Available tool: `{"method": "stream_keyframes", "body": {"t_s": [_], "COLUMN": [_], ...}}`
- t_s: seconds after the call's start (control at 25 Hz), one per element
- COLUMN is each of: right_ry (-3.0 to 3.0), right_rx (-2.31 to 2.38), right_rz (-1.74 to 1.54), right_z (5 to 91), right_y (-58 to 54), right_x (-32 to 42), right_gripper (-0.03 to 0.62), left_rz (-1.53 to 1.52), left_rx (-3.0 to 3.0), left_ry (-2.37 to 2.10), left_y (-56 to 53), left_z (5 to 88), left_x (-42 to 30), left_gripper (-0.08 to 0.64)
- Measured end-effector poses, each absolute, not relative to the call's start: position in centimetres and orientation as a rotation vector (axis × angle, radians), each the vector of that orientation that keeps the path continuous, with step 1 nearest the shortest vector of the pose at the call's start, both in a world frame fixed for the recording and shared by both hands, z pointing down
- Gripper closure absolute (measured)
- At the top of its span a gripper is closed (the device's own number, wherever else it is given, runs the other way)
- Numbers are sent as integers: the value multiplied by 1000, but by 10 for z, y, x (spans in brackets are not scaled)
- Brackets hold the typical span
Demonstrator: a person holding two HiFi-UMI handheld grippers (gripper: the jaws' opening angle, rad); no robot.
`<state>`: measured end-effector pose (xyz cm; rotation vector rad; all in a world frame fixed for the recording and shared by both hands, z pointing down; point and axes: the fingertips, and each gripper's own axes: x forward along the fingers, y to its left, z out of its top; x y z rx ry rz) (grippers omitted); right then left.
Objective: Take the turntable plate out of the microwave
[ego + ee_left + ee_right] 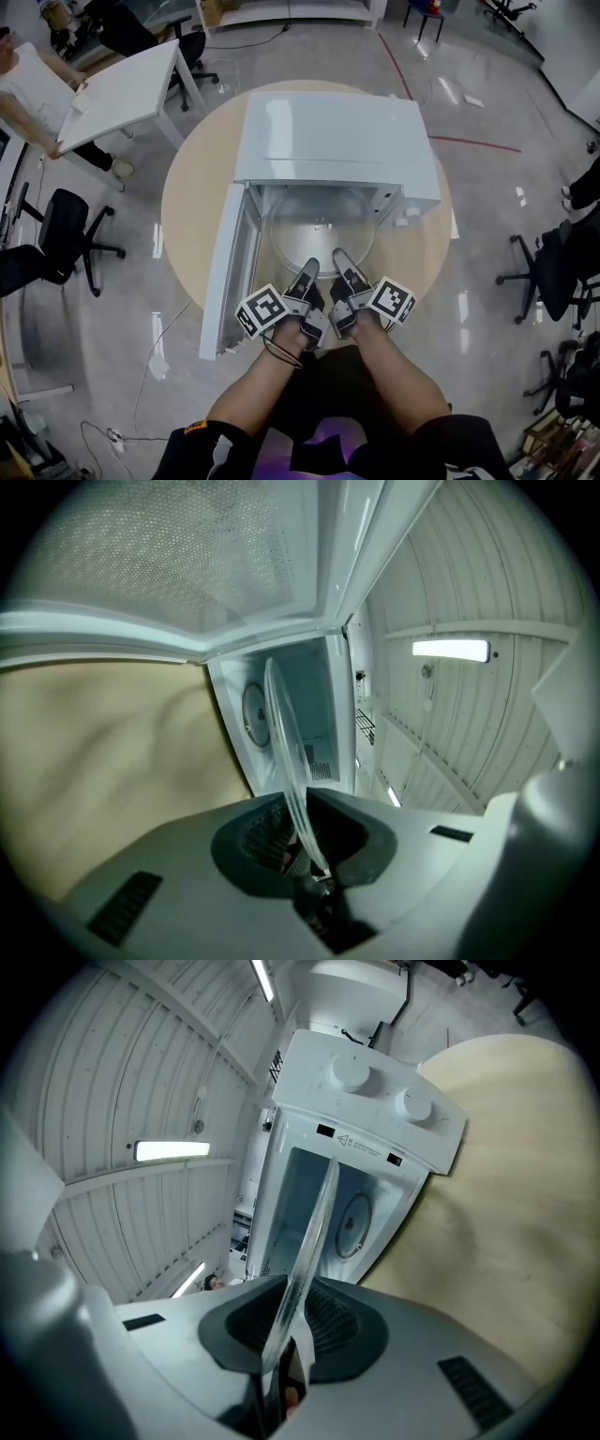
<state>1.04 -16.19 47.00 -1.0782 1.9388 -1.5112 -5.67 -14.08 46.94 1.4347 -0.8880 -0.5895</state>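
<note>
The plate is being drawn out of the oven. Both grippers are closed on the near rim of the glass turntable plate [321, 232]: the left gripper [307, 274] and the right gripper [343, 265] sit side by side on it. Each gripper view shows the rim edge-on, pinched between the dark pads.

The plate is held roughly level in the mouth of the white microwave [337, 141]. Its far part appears to be inside the cavity and its near edge out over the round wooden counter [187, 206]. In the right gripper view the round fitting on the cavity floor [352, 1222] shows past the plate, so the plate looks lifted clear of its seat.

The next move probably calls for a straight, level pull toward the person, with both grippers moving together. Two grips close together on one edge leave the far side hanging, and smooth glass could tip or slip between the pads. Once the plate is free of the opening, it needs a bare stretch of counter to land on.

Little stands in the way. The open door [225, 272] juts out just left of the left gripper, and the control panel with its two knobs [352, 1071] flanks the opening on the right, so the exit is a narrow lane. Farther off are a white table [122, 89] with a person [28, 94] beside it, office chairs [56, 234] and a cable [155, 347] on the floor — all well apart from the work.
</note>
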Motion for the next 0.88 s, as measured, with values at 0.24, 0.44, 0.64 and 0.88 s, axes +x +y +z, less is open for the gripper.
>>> {"method": "stream_keyframes", "body": {"t_s": [0.24,0.44,0.64,0.88], "right_ry": [1955,1950,1952,1957], "right_rx": [-940,-998,-973,-958], "right_rz": [-1485,-1529,-1523,-1544], "right_z": [448,463,458,464], "right_y": [-141,-118,-99,-73], "right_x": [23,53,70,79], "right_gripper": [523,523,523,523], "left_rz": [-614,-596,-594,-603], "left_rx": [1437,1444,1459,1441], "left_ry": [-919,-941,-955,-968], "left_y": [-115,-93,-74,-47], "left_z": [460,462,456,463], "left_x": [-37,-13,5,14], "left_gripper": [477,477,477,477]}}
